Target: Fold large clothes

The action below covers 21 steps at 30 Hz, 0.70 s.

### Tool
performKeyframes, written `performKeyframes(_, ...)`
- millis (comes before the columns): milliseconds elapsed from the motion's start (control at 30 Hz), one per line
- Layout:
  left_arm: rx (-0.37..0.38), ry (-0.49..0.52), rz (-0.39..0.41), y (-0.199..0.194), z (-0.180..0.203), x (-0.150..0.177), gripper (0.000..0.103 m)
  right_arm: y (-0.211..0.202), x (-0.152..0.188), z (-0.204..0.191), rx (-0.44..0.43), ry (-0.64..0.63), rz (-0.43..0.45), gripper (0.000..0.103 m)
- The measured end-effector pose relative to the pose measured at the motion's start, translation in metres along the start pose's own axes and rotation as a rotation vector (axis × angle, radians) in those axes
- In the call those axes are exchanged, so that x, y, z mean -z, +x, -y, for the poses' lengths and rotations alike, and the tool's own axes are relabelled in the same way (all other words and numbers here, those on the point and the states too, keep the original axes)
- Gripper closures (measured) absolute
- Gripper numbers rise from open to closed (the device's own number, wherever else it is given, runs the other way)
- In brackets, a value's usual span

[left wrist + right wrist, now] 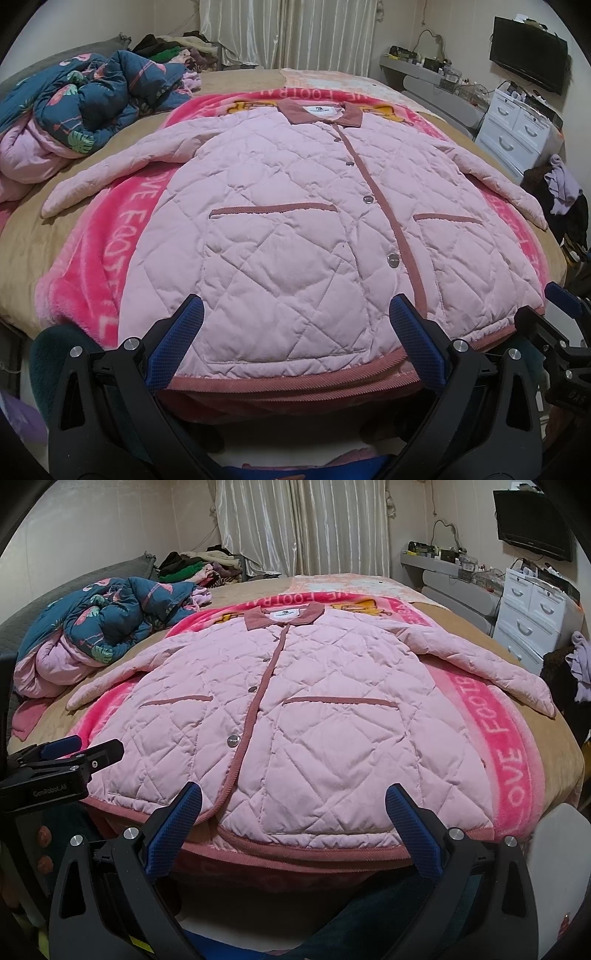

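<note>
Pink quilted jacket (295, 221) lies flat and buttoned, front up, on a hot-pink fleece blanket (110, 236) spread over the bed, both sleeves angled outward, collar at twelve o'clock. The left gripper (295, 343) hangs spread wide at the hem, gripping nothing. The right gripper (293, 825) is likewise wide and empty at the hem. A crumpled blue flamingo-print duvet (92, 99) sits at ten o'clock.

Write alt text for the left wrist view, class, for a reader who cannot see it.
A pink quilted jacket lies flat and buttoned, sleeves spread, on a bright pink blanket over a bed. The open left gripper hovers at its hem, holding nothing. A crumpled blue flamingo-print duvet sits far left.
</note>
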<state>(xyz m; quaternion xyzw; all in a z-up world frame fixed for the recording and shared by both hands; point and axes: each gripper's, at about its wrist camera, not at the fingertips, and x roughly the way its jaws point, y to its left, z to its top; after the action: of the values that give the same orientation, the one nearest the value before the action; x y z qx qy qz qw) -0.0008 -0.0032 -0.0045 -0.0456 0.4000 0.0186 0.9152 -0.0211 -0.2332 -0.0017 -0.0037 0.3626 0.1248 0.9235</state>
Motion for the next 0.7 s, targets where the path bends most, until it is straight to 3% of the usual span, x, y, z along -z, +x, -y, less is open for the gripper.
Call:
performKeyframes(200, -0.008, 0.001, -0.016, 0.012, -0.002, -0.007, 0.009, 0.003, -0.002, 0.003, 0.01, 0.002, 0.004, 0.004)
performKeyframes(700, 0.015, 0.005, -0.009, 0.029, 0.002, -0.045, 0.009, 0.024, -0.046, 0.012, 0.012, 0.015, 0.005, 0.004)
